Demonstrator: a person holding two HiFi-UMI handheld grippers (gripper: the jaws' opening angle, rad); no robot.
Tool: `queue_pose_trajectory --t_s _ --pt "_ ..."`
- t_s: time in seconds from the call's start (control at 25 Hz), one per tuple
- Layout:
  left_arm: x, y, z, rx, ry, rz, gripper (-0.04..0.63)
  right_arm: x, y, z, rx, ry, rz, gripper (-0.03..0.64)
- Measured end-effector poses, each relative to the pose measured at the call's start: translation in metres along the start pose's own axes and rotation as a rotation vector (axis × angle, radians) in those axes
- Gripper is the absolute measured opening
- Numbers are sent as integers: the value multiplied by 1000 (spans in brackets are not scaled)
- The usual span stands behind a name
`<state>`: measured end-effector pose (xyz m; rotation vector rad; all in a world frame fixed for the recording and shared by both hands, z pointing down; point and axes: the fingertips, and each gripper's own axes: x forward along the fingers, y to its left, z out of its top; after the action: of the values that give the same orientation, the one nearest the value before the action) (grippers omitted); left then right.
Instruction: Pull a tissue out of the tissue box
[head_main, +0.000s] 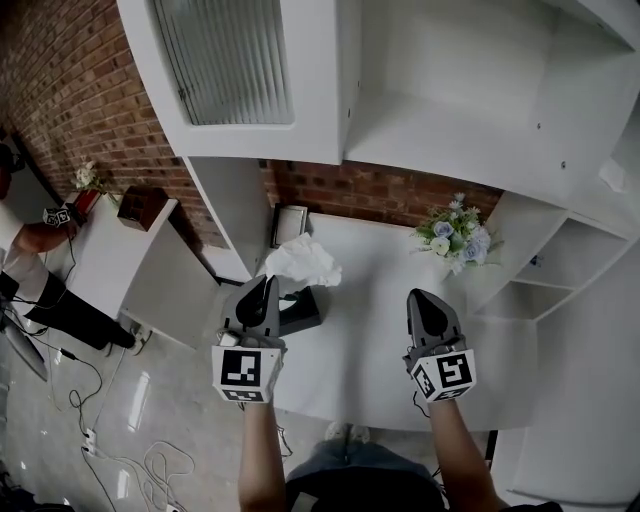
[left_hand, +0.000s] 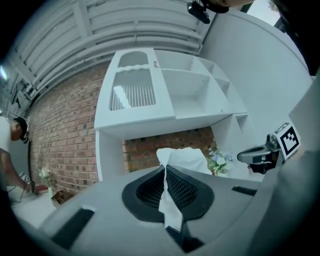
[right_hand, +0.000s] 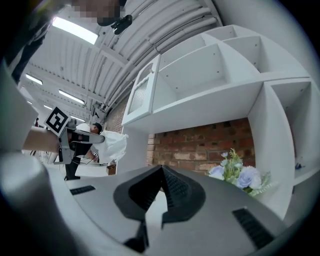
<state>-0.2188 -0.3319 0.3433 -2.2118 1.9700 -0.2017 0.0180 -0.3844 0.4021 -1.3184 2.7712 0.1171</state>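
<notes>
**Supervisor:** What sat closest to the head camera?

**Operator:** My two grippers. The left gripper (head_main: 261, 288) was at eight o'clock of the picture's centre and the right gripper (head_main: 426, 302) at four o'clock, both pointing away from me over the white bench (head_main: 385, 345).

**Supervisor:** What were the jaws doing?

**Operator:** The left jaws were clamped together on the tissue (head_main: 302, 262). In its own view a white strip ran down between the pads and the rest bunched up beyond the tips. The right jaws met at their tips with nothing between them, so I counted that gripper as idle.

**Supervisor:** Where was the tissue, relative to the box?

**Operator:** It hung at two o'clock of the left tips, up off the bench. The dark tissue box (head_main: 300, 312) stood on the bench at four o'clock of those tips, just below the tissue. The flowers (head_main: 455, 237) were at one o'clock of the right gripper, well apart from all of it.

**Supervisor:** So how far along were you?

**Operator:** I judged the pull mostly done, with the tissue gripped and held above the box. I could not tell whether its lower end had cleared the slot. If not, a little more pulling was left.
</notes>
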Motion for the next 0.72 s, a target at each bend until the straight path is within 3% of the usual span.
queue_pose_trajectory --t_s 0.12,0.28,0.72 --pt "-3 -10 0 -43 -16 6 11 -4 1 5 17 -23 -15 -2" --pt "-1 -22 -13 -77 27 -18 11 -4 4 9 30 -36 -17 -2" --pt "5 -27 -20 -102 26 -65 11 1 14 9 3 -22 -22 -2"
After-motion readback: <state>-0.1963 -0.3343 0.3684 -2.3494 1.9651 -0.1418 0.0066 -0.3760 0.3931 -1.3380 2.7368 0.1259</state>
